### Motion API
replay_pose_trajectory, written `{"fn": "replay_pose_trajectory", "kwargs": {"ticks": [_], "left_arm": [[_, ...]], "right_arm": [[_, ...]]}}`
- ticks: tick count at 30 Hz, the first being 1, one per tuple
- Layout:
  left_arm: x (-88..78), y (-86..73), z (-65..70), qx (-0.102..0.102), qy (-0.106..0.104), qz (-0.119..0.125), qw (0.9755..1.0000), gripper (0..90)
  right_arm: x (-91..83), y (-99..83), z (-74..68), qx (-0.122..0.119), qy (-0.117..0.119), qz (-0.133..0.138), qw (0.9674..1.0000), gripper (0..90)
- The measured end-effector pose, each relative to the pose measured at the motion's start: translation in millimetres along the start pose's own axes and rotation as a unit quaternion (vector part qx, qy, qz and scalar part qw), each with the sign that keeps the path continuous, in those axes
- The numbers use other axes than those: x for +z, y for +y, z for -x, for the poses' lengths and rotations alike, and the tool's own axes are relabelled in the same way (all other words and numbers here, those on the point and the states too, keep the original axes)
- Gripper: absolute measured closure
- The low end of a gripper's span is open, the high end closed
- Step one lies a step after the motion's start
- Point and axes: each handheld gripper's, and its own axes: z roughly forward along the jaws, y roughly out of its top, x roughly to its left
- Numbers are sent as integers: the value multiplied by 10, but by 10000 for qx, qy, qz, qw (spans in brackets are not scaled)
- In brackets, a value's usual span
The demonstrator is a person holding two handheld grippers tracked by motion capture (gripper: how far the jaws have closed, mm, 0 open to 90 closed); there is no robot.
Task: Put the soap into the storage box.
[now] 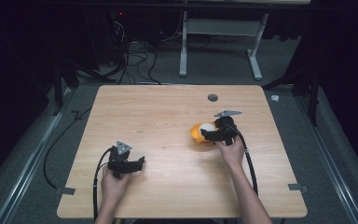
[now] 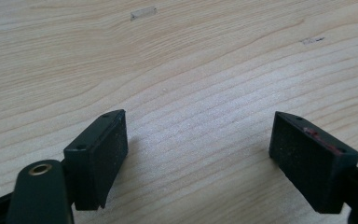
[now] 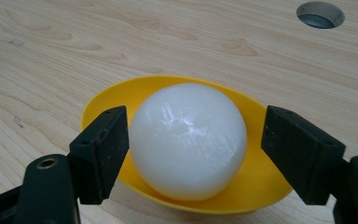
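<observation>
The right gripper (image 3: pixel 193 154) has its jaws spread wide, one on each side of a white ball (image 3: pixel 188 140). The left-hand pad in the right gripper view sits just beside the ball; the other stands clear of it. The ball is smooth, glossy and slightly translucent, with faint surface scuffs. It rests in a shallow yellow bowl (image 3: pixel 256 182) of plain plastic, on the right half of the wooden table (image 1: pixel 168 116), near a round cable hole (image 1: pixel 212 97). The left gripper (image 2: pixel 198 154) has its jaws apart over bare wood at the table's near left.
</observation>
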Motion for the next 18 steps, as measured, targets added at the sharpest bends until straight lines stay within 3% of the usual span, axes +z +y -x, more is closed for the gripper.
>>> {"fn": "replay_pose_trajectory", "kwargs": {"ticks": [18], "left_arm": [[1, 0, 1, -1, 0, 8, 10000, 199]], "right_arm": [[-196, -112, 81, 117, 3, 181, 9998, 242]]}}
